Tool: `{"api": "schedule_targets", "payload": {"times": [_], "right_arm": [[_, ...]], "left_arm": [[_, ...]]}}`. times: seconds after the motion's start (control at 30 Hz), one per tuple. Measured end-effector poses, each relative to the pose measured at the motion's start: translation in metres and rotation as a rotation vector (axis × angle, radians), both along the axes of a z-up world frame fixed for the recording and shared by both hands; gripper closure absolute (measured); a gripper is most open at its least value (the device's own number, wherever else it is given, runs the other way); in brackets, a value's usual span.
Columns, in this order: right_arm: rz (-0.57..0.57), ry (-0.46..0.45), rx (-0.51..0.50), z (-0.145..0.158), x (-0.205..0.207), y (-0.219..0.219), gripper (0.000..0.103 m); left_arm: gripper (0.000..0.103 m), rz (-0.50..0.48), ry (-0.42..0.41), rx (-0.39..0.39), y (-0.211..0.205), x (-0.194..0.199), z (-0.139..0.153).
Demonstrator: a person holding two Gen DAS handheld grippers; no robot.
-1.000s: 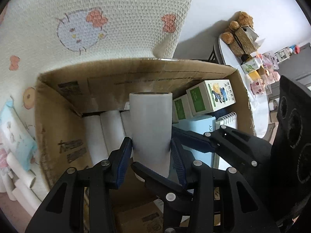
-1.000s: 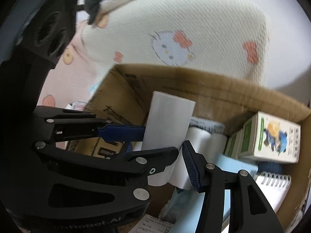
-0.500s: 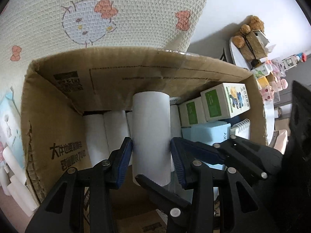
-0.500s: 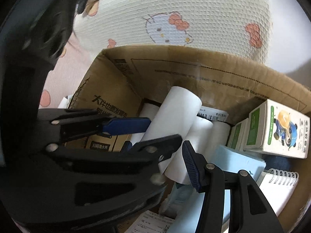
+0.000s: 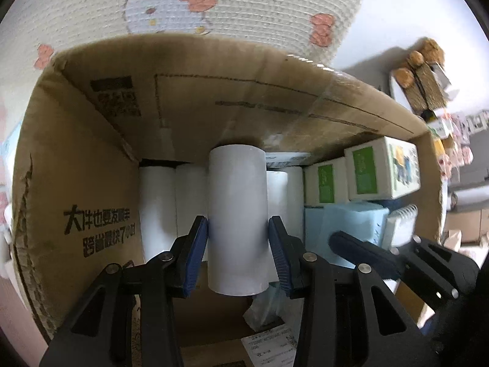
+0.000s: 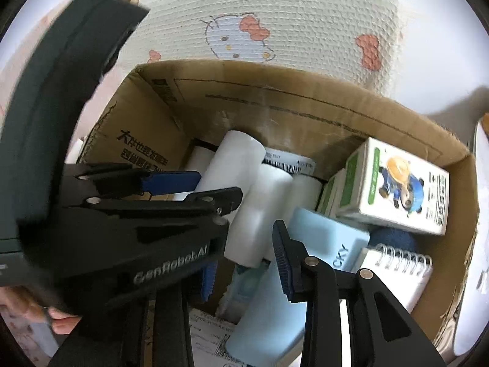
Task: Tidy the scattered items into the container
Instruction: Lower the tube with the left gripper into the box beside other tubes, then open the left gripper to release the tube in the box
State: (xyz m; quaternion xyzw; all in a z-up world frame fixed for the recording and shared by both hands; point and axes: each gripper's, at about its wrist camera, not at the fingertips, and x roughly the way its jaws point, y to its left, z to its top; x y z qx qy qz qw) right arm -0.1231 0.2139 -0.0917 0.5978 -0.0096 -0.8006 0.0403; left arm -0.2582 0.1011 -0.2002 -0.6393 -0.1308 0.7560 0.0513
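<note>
Gripping a smooth white paper roll point(image 5: 237, 214), left gripper point(image 5: 237, 255) fingers clamped, over corrugated cardboard box point(image 5: 76, 159), right gripper point(image 6: 244, 264) fingers closing, empty.

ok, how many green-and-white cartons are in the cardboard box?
2: a large green-and-white carton with a panda print in the cardboard box's far right corner, and a smaller one just left of it. Others may be hidden.

From my remote seat I get soft, even daylight on both feeds, a shadowed far corner inside the cardboard box point(image 5: 189, 116), faint sheen on its tape, heavy fisheye bending with black vignetted corners, and motion blur on the right gripper point(image 5: 360, 250) in the left view.
</note>
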Motion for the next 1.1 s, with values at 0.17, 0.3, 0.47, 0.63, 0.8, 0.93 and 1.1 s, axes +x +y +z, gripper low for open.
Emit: {"api": "schedule_targets", "payload": {"times": [0.17, 0.3, 0.47, 0.63, 0.8, 0.93, 1.1], "right_arm": [[0.028, 0.006, 0.026, 0.004, 0.004, -0.002, 0.072], [0.060, 0.029, 0.115, 0.011, 0.007, -0.007, 0.072], [0.077, 0.031, 0.150, 0.011, 0.011, -0.011, 0.072], [0.082, 0.023, 0.196, 0.006, 0.012, -0.018, 0.072], [0.099, 0.021, 0.237, 0.006, 0.015, -0.025, 0.072], [0.103, 0.023, 0.233, 0.008, 0.023, -0.029, 0.072], [0.103, 0.040, 0.237, 0.017, 0.019, -0.033, 0.071]], "left_arm": [[0.058, 0.012, -0.024, 0.011, -0.003, 0.000, -0.007], [0.057, 0.028, -0.027, 0.022, -0.005, 0.001, -0.007], [0.053, 0.006, -0.017, -0.001, -0.002, 0.002, -0.005], [0.052, -0.051, 0.024, -0.058, 0.007, 0.006, -0.001], [0.052, -0.067, 0.101, -0.048, 0.006, 0.014, 0.015], [0.084, -0.086, 0.188, -0.037, 0.001, 0.027, 0.038], [0.093, -0.119, 0.285, -0.028, -0.016, 0.040, 0.064]]}}
